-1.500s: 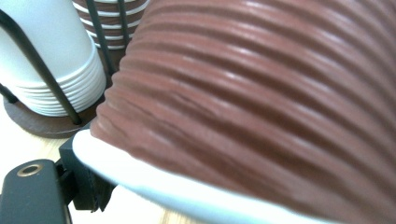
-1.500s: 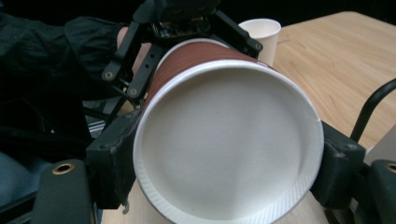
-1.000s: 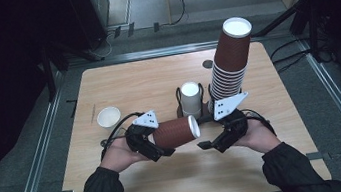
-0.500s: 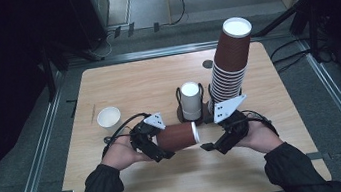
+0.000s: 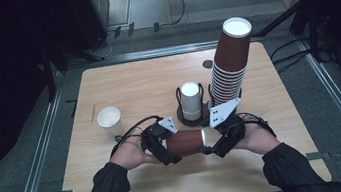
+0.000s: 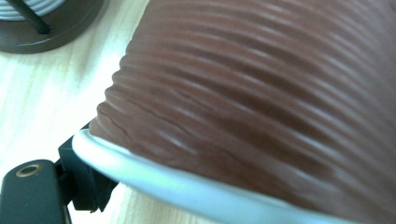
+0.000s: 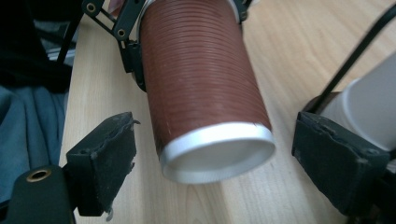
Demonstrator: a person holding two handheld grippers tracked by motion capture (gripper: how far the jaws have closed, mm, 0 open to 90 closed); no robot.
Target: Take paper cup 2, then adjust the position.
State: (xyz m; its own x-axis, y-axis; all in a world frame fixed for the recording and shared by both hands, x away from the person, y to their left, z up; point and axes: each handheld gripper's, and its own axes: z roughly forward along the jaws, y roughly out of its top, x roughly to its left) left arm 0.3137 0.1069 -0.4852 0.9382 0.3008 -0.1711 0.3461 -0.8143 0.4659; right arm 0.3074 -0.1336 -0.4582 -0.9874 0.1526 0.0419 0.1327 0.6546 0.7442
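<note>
We counted one brown ribbed paper cup (image 5: 185, 143) lying on its side low over the counter (image 5: 132, 86), toward six o'clock of the board, with its white rim facing three o'clock. Our left hand-held gripper (image 5: 168, 149) pinched that cup near its closed end, the jaws clamped on the ribbed wall; in the left gripper view the cup (image 6: 261, 102) loomed close over one black jaw. Our right hand-held gripper (image 5: 213, 145) stood spread, its two pads well apart at either side of the cup's rim (image 7: 217, 151) and not pressing on it. At twelve o'clock from the held cup stood one dark wire holder (image 5: 193, 115) with one white cup (image 5: 191, 100) upside down in it. Just beside it, toward one o'clock, rose one tall leaning stack of brown cups (image 5: 229, 62). One more white cup (image 5: 109, 120) stood alone, upright, at ten o'clock.
</note>
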